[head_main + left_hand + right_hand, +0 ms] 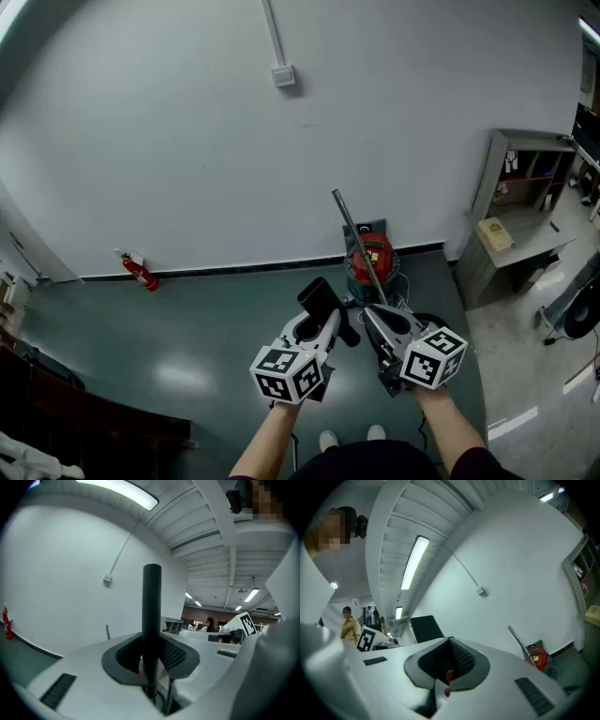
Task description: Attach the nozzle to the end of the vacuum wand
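My left gripper [326, 325] is shut on a black flat nozzle [320, 298], which stands upright between its jaws in the left gripper view [151, 620]. To its right, my right gripper [369, 313] is shut with nothing in it; its pads [459, 660] meet. A red vacuum canister [374, 257] stands on the floor by the wall, just ahead of both grippers. Its bare metal wand [356, 239] rises slanted up and to the left, with its free end at the top. The right gripper view shows the nozzle [424, 628] at left and the wand [518, 641] and canister [538, 657] at right.
A red fire extinguisher [139, 272] leans at the wall's foot to the left. A grey desk with shelves [525, 220] and a cardboard box [494, 232] stands at right. Dark furniture [84, 422] fills the lower left. People stand far off in both gripper views.
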A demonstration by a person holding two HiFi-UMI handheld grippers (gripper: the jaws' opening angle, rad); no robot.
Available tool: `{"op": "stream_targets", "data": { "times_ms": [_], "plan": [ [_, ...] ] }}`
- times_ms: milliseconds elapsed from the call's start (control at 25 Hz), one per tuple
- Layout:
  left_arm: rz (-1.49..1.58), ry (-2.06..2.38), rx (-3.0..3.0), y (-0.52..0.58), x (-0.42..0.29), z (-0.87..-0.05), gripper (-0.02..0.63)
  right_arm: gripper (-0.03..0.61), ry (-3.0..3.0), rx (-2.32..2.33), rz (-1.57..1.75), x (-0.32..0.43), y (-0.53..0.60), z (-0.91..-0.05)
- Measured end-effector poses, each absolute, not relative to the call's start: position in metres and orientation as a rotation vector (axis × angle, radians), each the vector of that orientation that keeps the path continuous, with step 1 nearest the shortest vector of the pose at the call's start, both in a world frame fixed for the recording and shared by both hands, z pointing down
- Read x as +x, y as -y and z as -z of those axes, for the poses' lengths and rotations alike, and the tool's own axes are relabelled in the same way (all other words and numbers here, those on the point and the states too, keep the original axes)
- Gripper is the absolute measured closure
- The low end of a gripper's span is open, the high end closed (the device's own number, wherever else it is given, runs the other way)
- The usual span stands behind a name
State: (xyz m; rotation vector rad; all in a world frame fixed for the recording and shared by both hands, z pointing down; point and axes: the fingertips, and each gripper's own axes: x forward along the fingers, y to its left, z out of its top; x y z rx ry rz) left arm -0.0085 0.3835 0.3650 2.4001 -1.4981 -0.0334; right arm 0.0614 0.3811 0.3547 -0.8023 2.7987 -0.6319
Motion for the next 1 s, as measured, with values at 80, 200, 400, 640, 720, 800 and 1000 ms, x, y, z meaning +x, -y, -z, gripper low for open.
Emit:
{"op": "stream_targets", "data": {
  "times_ms": [80,200,400,640,720,800,1000],
  "plan": [
    [0.035,1.5,2.399,-0.379,-0.008,-0.366,0.526,0.561,-2.798,-0.804,0.633,0.063,-0.376,-0.356],
    [0.035,1.504,2.396,-0.376,-0.007,-0.366,0.526,0.561,-2.795,-0.805,0.636,0.065,-0.372,-0.357],
    [0.035,1.506,2.388,-0.37,-0.004,-0.367,0.526,0.561,-2.79,-0.812,0.642,0.072,-0.365,-0.359],
    [0.022,1.515,2.366,-0.362,0.006,-0.375,0.526,0.561,-2.728,-0.78,0.753,0.094,-0.353,-0.368],
    [0.019,1.522,2.355,-0.359,0.01,-0.379,0.526,0.561,-2.725,-0.778,0.759,0.104,-0.349,-0.373],
    [0.017,1.532,2.341,-0.356,0.014,-0.382,0.526,0.561,-2.727,-0.778,0.763,0.114,-0.346,-0.377],
    [0.003,1.557,2.309,-0.347,0.025,-0.385,0.526,0.561,-2.717,-0.768,0.816,0.134,-0.335,-0.385]
  ]
}}
